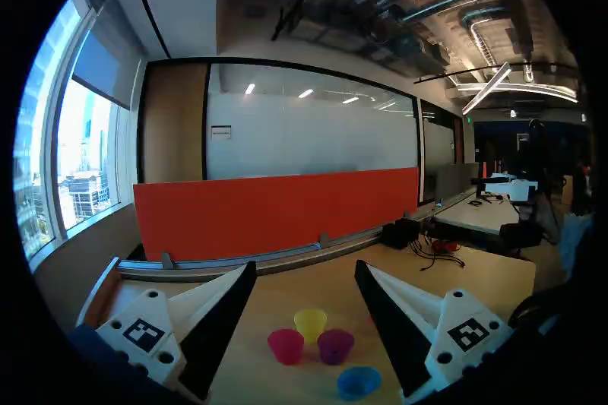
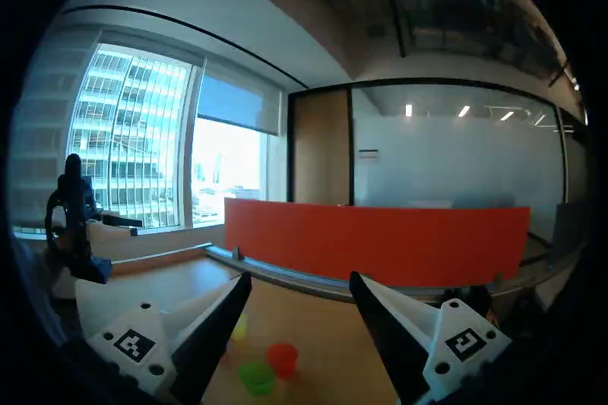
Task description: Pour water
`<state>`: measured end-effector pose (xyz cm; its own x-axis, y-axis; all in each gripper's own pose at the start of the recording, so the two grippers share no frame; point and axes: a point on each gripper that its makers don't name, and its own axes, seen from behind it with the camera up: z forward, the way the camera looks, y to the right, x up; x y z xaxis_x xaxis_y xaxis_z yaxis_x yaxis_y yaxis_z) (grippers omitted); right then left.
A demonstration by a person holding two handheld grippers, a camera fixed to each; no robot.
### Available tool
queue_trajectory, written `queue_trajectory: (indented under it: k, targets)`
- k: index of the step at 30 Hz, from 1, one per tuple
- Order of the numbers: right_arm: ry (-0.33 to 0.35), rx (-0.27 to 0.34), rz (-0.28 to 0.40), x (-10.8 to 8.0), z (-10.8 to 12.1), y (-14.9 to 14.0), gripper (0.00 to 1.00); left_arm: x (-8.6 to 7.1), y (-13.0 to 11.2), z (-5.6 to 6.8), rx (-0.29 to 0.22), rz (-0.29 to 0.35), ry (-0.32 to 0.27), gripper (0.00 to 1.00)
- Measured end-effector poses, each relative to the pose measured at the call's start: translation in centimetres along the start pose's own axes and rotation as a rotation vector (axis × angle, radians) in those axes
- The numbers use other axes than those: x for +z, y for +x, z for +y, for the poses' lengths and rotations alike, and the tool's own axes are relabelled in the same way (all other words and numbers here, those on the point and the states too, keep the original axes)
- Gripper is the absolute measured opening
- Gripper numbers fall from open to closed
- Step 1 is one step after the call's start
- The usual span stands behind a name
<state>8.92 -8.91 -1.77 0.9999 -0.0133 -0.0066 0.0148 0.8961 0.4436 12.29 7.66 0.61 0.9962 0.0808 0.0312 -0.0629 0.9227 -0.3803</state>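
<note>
Tabletop (image 1: pixel 456 268) at six o'clock carries yellow cup (image 1: pixel 310 323), pink cup (image 1: pixel 286 345), purple cup (image 1: pixel 335 345) and blue cup (image 1: pixel 359 382), all upright, mouths up; I see left gripper (image 1: pixel 305 264) and right gripper (image 2: pixel 299 274) jaws spread; orange partition (image 1: pixel 273 211) behind.

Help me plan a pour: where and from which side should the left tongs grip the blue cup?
Grip the blue cup across its side walls just below the rim, coming from the near side with the open left tongs. It stands upright, nearest the camera, in front of the purple cup, and bare desk at both flanks probably leaves room for the fingers.
</note>
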Motion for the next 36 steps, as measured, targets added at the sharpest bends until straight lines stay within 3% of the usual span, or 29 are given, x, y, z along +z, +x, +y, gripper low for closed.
queue_trajectory:
  k: [11, 21, 36]
  targets:
    - [0.101, -0.018, -0.068, 0.9, -2.3, -2.4, 1.00, 0.0, -2.3, 1.2, 0.001, -0.025, -0.062, 0.96]
    - [0.184, -0.052, -0.149, 1.2, -4.1, -6.4, 1.00, 0.0, -7.2, 1.3, -0.024, -0.101, -0.080, 0.96]
    - [0.255, -0.089, -0.262, 1.2, -5.8, -12.2, 1.00, -0.7, -11.3, 2.8, -0.047, -0.136, -0.140, 0.96]
